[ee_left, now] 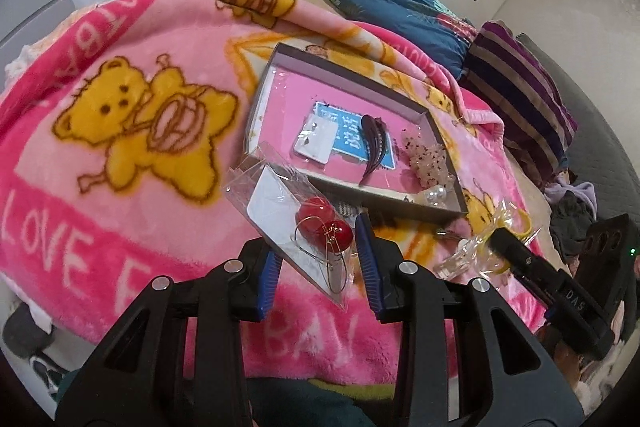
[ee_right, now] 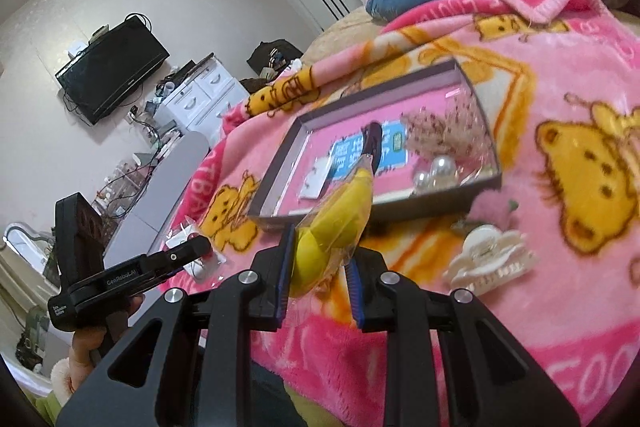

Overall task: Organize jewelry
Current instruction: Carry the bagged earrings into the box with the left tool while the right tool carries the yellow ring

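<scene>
Two grippers in play, and we've got something in each. Our left gripper [ee_left: 320,239] sits around a clear packet [ee_left: 296,223] with a white card and red ball earrings [ee_left: 324,225] inside; the packet lies slanted between the blue pads, but we can't tell whether they're actually pinching it or just sitting either side. Our right gripper [ee_right: 320,259] is clamped on a yellow hair clip [ee_right: 336,223] in crinkly clear wrap, held up just in front of the tray.

That shallow tray [ee_left: 256,95] rests on the pink teddy-bear blanket [ee_left: 120,75] covering the bed. Inside it we can see a blue card [ee_left: 352,135], a small white earring card [ee_left: 316,143], a dark hair clip [ee_left: 374,147] lying across the blue card, a fuzzy speckled pinkish clip [ee_left: 426,159] and pearl earrings [ee_left: 436,194] in the near right corner.

Outside the tray, a white claw clip [ee_right: 492,259] lies on the blanket just to the right of our right gripper.
</scene>
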The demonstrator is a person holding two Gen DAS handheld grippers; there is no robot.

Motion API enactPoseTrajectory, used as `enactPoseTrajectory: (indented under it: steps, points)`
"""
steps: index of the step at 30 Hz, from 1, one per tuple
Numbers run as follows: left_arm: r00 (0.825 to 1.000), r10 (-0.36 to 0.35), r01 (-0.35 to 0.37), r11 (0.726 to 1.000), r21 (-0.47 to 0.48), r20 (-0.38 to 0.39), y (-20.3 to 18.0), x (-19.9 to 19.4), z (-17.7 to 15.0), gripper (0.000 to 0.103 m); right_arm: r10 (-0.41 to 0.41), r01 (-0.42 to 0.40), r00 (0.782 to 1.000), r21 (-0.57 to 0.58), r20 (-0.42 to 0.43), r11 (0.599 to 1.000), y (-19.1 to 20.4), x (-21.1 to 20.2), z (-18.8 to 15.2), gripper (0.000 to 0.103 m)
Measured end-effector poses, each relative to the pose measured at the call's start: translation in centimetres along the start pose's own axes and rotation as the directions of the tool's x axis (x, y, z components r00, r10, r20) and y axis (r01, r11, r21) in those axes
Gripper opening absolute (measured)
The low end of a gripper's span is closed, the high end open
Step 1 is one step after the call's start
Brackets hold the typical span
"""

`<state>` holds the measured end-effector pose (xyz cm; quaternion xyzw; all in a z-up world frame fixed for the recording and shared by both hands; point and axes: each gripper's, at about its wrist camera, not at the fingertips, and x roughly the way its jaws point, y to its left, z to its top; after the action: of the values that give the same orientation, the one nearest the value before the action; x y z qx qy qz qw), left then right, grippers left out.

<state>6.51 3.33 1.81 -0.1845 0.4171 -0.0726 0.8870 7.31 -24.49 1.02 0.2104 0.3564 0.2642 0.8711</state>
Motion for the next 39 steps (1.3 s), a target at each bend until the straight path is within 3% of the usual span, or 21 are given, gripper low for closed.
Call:
enactPoseTrajectory:
  steps: [14, 29, 39]
  points:
    - [0.997, -0.068, 0.066, 0.997, 0.026, 0.046, -2.1, 0.0, 3.3, 0.027, -0.025, 0.026, 0.999, -0.028, 0.044, 0.999, 0.5, -0.2, 3.8, 0.023]
    - [0.996, -0.085, 0.084, 0.995, 0.045, 0.010, -3.0, 3.4, 6.0, 0.027, -0.053, 0.054, 0.998, -0.022, 0.031, 0.998, -0.5, 2.2, 6.7, 0.023]
    - [0.997, -0.078, 0.079, 0.996, 0.039, -0.013, -2.4, 6.6, 7.7, 0.017, -0.086, 0.087, 0.996, -0.014, 0.006, 0.996, -2.0, 4.8, 8.5, 0.023]
